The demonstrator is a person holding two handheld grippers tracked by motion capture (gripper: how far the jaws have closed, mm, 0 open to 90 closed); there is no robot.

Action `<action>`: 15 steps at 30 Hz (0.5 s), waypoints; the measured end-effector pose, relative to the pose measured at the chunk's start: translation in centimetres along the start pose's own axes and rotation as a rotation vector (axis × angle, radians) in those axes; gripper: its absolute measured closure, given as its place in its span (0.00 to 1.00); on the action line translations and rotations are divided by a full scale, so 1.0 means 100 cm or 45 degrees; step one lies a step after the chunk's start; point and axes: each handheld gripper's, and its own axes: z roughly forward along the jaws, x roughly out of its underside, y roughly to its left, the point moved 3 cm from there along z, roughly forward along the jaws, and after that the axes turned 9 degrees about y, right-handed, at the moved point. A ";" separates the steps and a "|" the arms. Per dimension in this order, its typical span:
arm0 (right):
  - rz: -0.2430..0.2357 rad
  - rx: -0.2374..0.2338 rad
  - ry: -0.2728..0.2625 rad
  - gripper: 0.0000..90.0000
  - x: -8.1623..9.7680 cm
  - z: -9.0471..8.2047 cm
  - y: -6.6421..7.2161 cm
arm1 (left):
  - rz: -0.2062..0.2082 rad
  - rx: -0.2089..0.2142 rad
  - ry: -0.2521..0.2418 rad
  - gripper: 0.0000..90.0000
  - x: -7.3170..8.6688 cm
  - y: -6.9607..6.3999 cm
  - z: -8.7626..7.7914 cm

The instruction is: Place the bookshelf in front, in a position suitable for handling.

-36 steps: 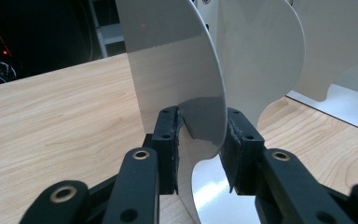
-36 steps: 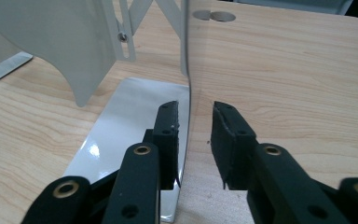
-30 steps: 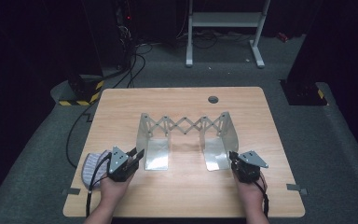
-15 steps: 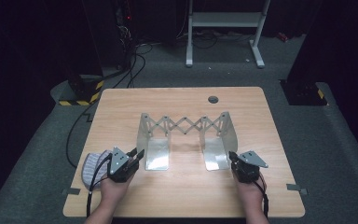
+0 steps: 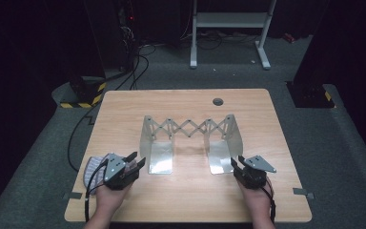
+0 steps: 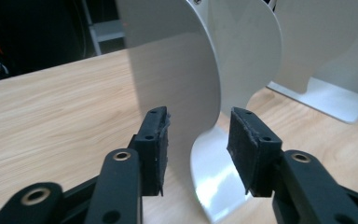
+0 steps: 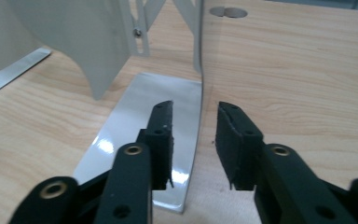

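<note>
A silvery metal expanding rack (image 5: 189, 128) stands mid-table, two upright end plates joined by a scissor lattice. My left gripper (image 5: 136, 160) sits at the front of the left end plate (image 6: 177, 70). Its jaws have just been opening, and the plate's curved front edge stands between the pads of the left gripper (image 6: 198, 144) with a gap on both sides. My right gripper (image 5: 236, 162) is at the right end plate (image 7: 200, 56). Those jaws have also just been opening; the right gripper (image 7: 193, 140) straddles the plate's thin edge above its base (image 7: 154, 121) without pressing it.
A pale patterned cloth (image 5: 93, 167) lies under the left hand near the wooden table's (image 5: 181, 200) left edge. A round cable hole (image 5: 218, 101) sits at the back. Tape strips (image 5: 302, 192) mark the front corners. A white stand (image 5: 228, 28) and cables are on the floor behind.
Both hands stay where they were. In the high view the jaws of each gripper look slightly wider apart than before, and the rack has not shifted.
</note>
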 end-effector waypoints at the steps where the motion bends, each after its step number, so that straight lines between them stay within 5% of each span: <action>1: 0.000 0.000 0.000 0.69 0.000 0.000 0.000 | 0.003 -0.009 0.001 0.63 0.004 0.003 -0.008; 3: -0.081 0.019 0.028 0.67 0.009 -0.007 0.005 | -0.011 -0.042 0.018 0.63 0.014 0.013 -0.023; 7: -0.071 0.006 0.024 0.67 0.010 -0.010 0.003 | -0.075 -0.124 0.072 0.68 0.040 0.038 -0.047; 11: -0.073 -0.002 0.021 0.67 0.010 -0.008 0.004 | -0.092 -0.212 0.146 0.77 0.066 0.054 -0.066; 15: -0.067 -0.001 0.024 0.68 0.010 -0.006 0.003 | -0.096 -0.267 0.246 0.75 0.086 0.062 -0.073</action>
